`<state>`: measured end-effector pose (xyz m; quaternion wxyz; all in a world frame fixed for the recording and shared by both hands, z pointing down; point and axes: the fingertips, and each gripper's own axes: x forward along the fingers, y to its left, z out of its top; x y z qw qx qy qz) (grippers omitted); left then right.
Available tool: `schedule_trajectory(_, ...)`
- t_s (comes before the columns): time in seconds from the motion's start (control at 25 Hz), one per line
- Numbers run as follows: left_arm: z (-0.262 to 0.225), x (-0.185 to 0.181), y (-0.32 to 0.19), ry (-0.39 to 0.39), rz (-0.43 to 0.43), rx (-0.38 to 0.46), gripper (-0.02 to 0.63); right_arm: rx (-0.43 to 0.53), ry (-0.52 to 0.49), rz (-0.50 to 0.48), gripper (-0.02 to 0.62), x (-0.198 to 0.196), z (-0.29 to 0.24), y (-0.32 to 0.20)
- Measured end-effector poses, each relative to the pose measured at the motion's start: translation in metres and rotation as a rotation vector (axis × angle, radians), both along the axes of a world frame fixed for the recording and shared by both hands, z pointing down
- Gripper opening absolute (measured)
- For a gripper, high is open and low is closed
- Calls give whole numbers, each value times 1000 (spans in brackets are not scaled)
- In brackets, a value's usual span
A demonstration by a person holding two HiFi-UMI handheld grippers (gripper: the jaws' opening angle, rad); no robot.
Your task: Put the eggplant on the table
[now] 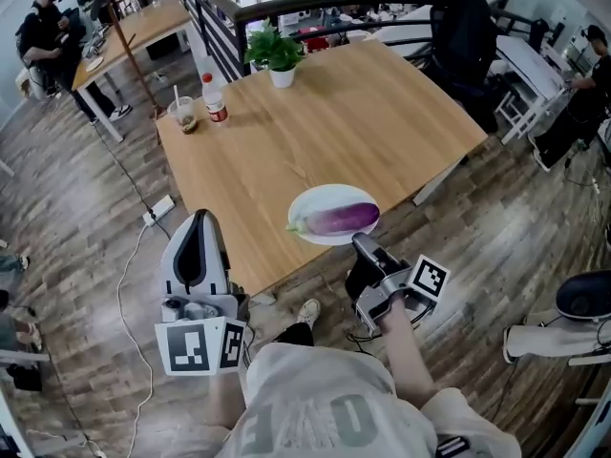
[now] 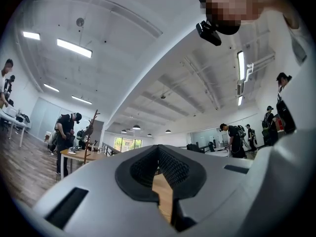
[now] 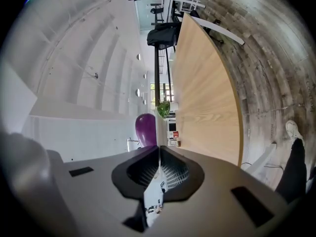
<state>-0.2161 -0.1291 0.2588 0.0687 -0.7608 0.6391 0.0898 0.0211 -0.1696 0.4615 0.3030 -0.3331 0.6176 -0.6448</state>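
Left gripper [image 1: 200,218]: smooth white shell with dark ribbed pads, sitting at the lower left of the head view. Its jaw tips are meeting with nothing between them, and only tabletop wood is showing through the slit behind.
Right gripper [image 1: 362,244]: dark body with a marker cube, sitting lower centre-right. Its jaws are pinching closed on the thin rim of the plate, which is showing edge-on in the right gripper view.
Plate [image 1: 329,195]: round, white and glossy, sitting at the table's near edge. Whether it is resting there or hanging just above, I cannot tell.
Eggplant [image 1: 341,218]: glossy purple and elongated, with its pale green stem end pointing to frame left. It is lying across the plate.
Table [image 1: 363,122]: light wood with fine straight grain and a square top, filling the frame's centre.
Cup [image 1: 184,114]: clear, with a straw, standing at the table's far left corner.
Bottle [image 1: 216,98]: clear plastic with a red label, standing upright just beside the cup.
Potted plant [image 1: 275,53]: leafy green in a small white pot, standing at the far edge, upper centre.
Floor [image 1: 86,189]: grey-brown planks, running under everything.
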Motion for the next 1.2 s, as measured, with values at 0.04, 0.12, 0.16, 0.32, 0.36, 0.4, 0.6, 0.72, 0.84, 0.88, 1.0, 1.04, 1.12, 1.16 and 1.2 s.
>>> schedule_trajectory(0.04,-1,0,-11,-2,10,2,9,2,1,7,25,-1,-1,-11)
schedule_trajectory(0.12,-2,2,-34,-3,33,4,9,8,3,21,25,-2,-3,-32)
schedule_trajectory(0.16,-2,3,-44,-3,44,3,9,11,6,28,25,-2,-4,-40)
schedule_trajectory(0.32,-1,8,-85,2,86,4,9,4,6,57,25,-1,-1,-70)
schedule_trajectory(0.36,0,10,-93,5,98,1,9,-3,6,65,25,-1,0,-76)
schedule_trajectory(0.4,1,13,-100,8,110,-2,9,-10,8,73,25,1,1,-81)
schedule_trajectory(0.6,3,29,-128,23,145,-14,9,-25,17,108,25,15,7,-101)
schedule_trajectory(0.72,3,39,-138,22,149,-24,9,-36,12,117,25,25,12,-109)
schedule_trajectory(0.84,2,45,-148,26,140,-25,9,-51,28,117,25,35,22,-121)
schedule_trajectory(0.88,1,46,-152,28,134,-22,9,-52,31,115,25,37,24,-126)
schedule_trajectory(1.0,-1,48,-157,33,115,-17,9,-60,31,107,25,42,32,-135)
schedule_trajectory(1.04,-2,49,-159,32,111,-16,9,-62,30,105,25,43,34,-138)
schedule_trajectory(1.12,-2,52,-162,29,104,-15,9,-63,15,102,25,45,37,-146)
schedule_trajectory(1.16,-2,53,-162,28,102,-14,9,-62,7,101,25,46,39,-148)
schedule_trajectory(1.2,-1,55,-161,27,101,-14,9,-61,4,100,25,48,42,-149)
